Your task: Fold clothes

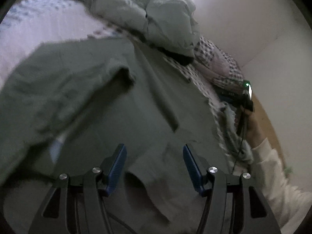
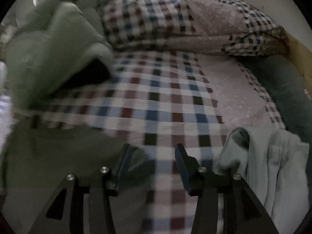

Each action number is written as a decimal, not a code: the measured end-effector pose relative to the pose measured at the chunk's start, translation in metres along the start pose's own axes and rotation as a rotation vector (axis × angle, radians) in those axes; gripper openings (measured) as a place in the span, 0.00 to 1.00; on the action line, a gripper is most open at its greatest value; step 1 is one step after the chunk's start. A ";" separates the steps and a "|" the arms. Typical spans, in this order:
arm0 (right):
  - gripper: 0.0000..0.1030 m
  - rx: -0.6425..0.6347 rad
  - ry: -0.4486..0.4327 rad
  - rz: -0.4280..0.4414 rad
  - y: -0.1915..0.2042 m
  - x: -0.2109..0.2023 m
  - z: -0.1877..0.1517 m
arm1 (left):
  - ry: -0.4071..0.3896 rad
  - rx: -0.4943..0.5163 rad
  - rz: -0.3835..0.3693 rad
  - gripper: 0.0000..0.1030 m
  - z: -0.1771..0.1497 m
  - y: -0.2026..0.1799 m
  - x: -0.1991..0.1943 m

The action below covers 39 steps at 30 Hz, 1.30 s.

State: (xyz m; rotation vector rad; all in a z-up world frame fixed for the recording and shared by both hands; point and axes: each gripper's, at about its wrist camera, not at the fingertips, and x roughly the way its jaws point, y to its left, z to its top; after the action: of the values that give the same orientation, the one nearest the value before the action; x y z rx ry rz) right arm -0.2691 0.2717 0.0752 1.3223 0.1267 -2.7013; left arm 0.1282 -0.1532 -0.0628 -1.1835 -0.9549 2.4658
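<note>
Open left tongs [image 1: 155,162] hover over green garment [image 1: 93,101].

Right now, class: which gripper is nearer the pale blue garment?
Right. The right gripper hovers beside the pale blue garment; the left gripper sits over the green garment.

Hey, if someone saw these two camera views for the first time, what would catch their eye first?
Probably the big dark green garment, which lies rumpled across most of the left wrist view, with the open left gripper over it. In the right wrist view the checked bedsheet stands out, with a puffy pale green quilt bunched at upper left and a light blue cloth at lower right.
</note>
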 end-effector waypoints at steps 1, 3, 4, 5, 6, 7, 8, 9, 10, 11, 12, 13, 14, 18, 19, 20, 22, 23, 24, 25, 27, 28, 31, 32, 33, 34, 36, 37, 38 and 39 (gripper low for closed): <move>0.48 -0.004 -0.015 0.035 0.004 -0.011 -0.006 | 0.018 -0.004 -0.005 0.62 -0.002 0.000 0.002; 0.48 -0.015 -0.044 0.102 0.016 -0.035 -0.022 | 0.035 -0.012 0.014 0.62 -0.005 -0.001 0.004; 0.49 -0.019 -0.053 0.134 0.023 -0.046 -0.031 | 0.041 -0.019 0.024 0.62 -0.008 -0.001 0.005; 0.49 -0.022 -0.062 0.170 0.030 -0.058 -0.042 | 0.045 -0.028 0.024 0.62 -0.009 0.000 0.005; 0.49 -0.025 -0.070 0.200 0.037 -0.071 -0.055 | 0.050 -0.038 0.024 0.62 -0.010 0.001 0.005; 0.49 -0.028 -0.075 0.220 0.043 -0.081 -0.066 | 0.054 -0.047 0.024 0.62 -0.011 0.002 0.005; 0.49 -0.030 -0.082 0.242 0.049 -0.089 -0.078 | 0.058 -0.056 0.024 0.62 -0.012 0.004 0.005; 0.49 -0.031 -0.090 0.263 0.052 -0.098 -0.090 | 0.062 -0.066 0.023 0.62 -0.013 0.005 0.005; 0.49 -0.029 -0.097 0.278 0.053 -0.107 -0.102 | 0.065 -0.072 0.019 0.62 -0.013 0.005 0.005; 0.49 -0.023 -0.105 0.279 0.054 -0.115 -0.114 | 0.065 -0.074 0.015 0.62 -0.013 0.005 0.006; 0.50 -0.015 -0.112 0.275 0.054 -0.122 -0.127 | 0.065 -0.071 0.011 0.62 -0.012 0.004 0.008; 0.51 -0.005 -0.116 0.265 0.053 -0.128 -0.140 | 0.065 -0.069 0.006 0.62 -0.011 0.003 0.010; 0.54 0.009 -0.113 0.249 0.052 -0.133 -0.155 | 0.066 -0.068 0.004 0.58 -0.011 0.002 0.011; 0.56 0.085 -0.078 0.219 0.030 -0.127 -0.194 | 0.061 -0.082 0.031 0.15 -0.009 0.005 0.016; 0.56 0.074 -0.062 0.189 0.026 -0.122 -0.201 | 0.059 -0.085 0.037 0.13 -0.009 0.006 0.017; 0.56 0.045 -0.044 0.150 0.022 -0.116 -0.208 | 0.056 -0.088 0.043 0.12 -0.008 0.007 0.018; 0.56 -0.013 -0.011 0.101 0.018 -0.107 -0.218 | 0.035 -0.088 0.052 0.07 -0.007 0.007 0.015; 0.56 -0.029 0.011 0.100 0.018 -0.103 -0.222 | 0.021 -0.097 0.049 0.07 -0.005 0.007 0.013; 0.56 -0.038 0.033 0.108 0.018 -0.098 -0.225 | 0.008 -0.105 0.046 0.07 -0.003 0.008 0.010; 0.56 -0.048 0.051 0.110 0.018 -0.093 -0.228 | -0.006 -0.113 0.043 0.07 -0.002 0.009 0.007; 0.56 -0.062 0.071 0.104 0.019 -0.084 -0.232 | -0.040 -0.124 0.041 0.07 0.001 0.010 0.000; 0.56 -0.057 0.072 0.111 0.019 -0.082 -0.233 | -0.056 -0.116 0.057 0.07 0.003 0.010 -0.003; 0.56 -0.045 0.073 0.126 0.017 -0.080 -0.232 | -0.083 -0.132 0.067 0.07 0.007 0.014 -0.006; 0.56 -0.046 0.075 0.129 0.017 -0.080 -0.232 | -0.087 -0.141 0.068 0.07 0.008 0.016 -0.006; 0.56 -0.049 0.077 0.132 0.016 -0.079 -0.231 | -0.088 -0.146 0.076 0.07 0.010 0.018 -0.005; 0.56 -0.053 0.078 0.136 0.016 -0.078 -0.231 | -0.084 -0.146 0.088 0.07 0.011 0.019 -0.004; 0.57 -0.055 0.081 0.145 0.015 -0.077 -0.230 | -0.065 -0.140 0.121 0.07 0.012 0.021 0.000; 0.57 -0.056 0.082 0.148 0.015 -0.078 -0.229 | -0.050 -0.136 0.142 0.07 0.012 0.021 0.003; 0.57 -0.060 0.083 0.147 0.014 -0.079 -0.228 | -0.043 -0.125 0.162 0.07 0.012 0.020 0.005; 0.58 -0.065 0.083 0.144 0.012 -0.078 -0.227 | -0.038 -0.113 0.181 0.08 0.012 0.019 0.007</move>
State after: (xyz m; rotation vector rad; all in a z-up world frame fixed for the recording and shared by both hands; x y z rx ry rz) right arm -0.0425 0.2964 -0.0021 1.3693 0.1212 -2.5043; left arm 0.1156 -0.1697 -0.0734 -1.3181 -1.0534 2.6125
